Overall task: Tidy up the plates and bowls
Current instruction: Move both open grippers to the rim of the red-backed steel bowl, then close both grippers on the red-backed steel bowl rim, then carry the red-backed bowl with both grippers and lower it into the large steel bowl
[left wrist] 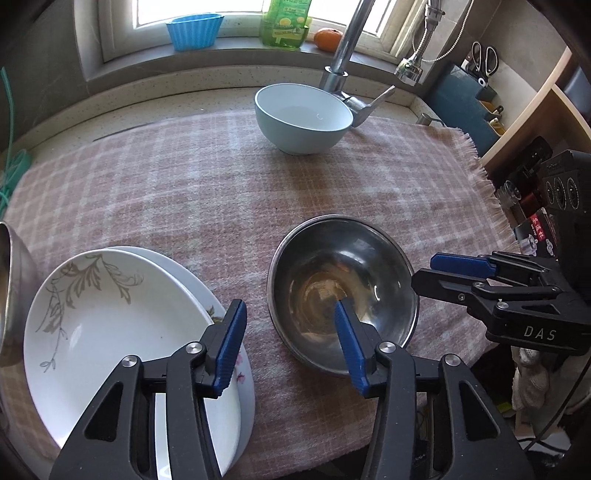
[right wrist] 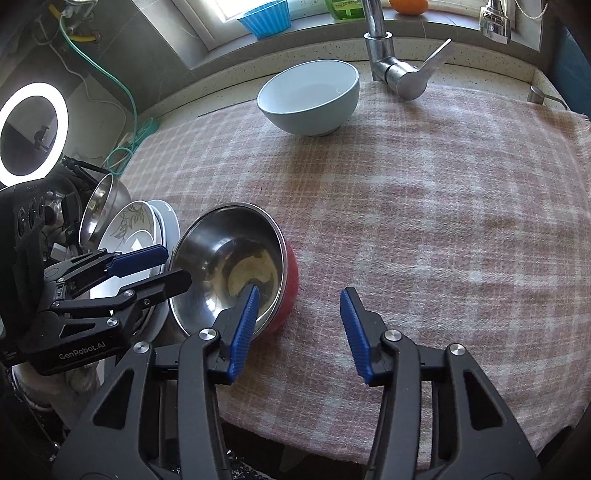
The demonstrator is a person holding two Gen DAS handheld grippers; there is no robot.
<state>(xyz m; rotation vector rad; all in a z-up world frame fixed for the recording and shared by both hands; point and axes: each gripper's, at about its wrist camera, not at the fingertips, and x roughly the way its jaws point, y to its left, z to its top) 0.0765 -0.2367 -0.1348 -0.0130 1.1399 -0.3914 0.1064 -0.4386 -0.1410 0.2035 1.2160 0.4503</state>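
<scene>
A steel bowl point(left wrist: 341, 291) with a red outside point(right wrist: 229, 266) sits on the checked cloth near the front edge. My left gripper point(left wrist: 290, 314) is open, its right finger over the bowl's near rim, its left finger over the stacked white plates point(left wrist: 110, 332). My right gripper point(right wrist: 299, 302) is open, its left finger inside the bowl's near right rim; in the left wrist view it point(left wrist: 436, 275) sits at the bowl's right side. A pale blue bowl point(left wrist: 303, 118) stands at the back by the tap. Another steel bowl point(right wrist: 103, 206) leans left of the plates.
A pink checked cloth point(left wrist: 184, 192) covers the counter. A tap point(left wrist: 347, 55) rises at the back. The sill holds a blue cup point(left wrist: 194, 31), a green bottle point(left wrist: 284, 22) and an orange point(left wrist: 327, 38). A ring light point(right wrist: 33, 133) stands at left.
</scene>
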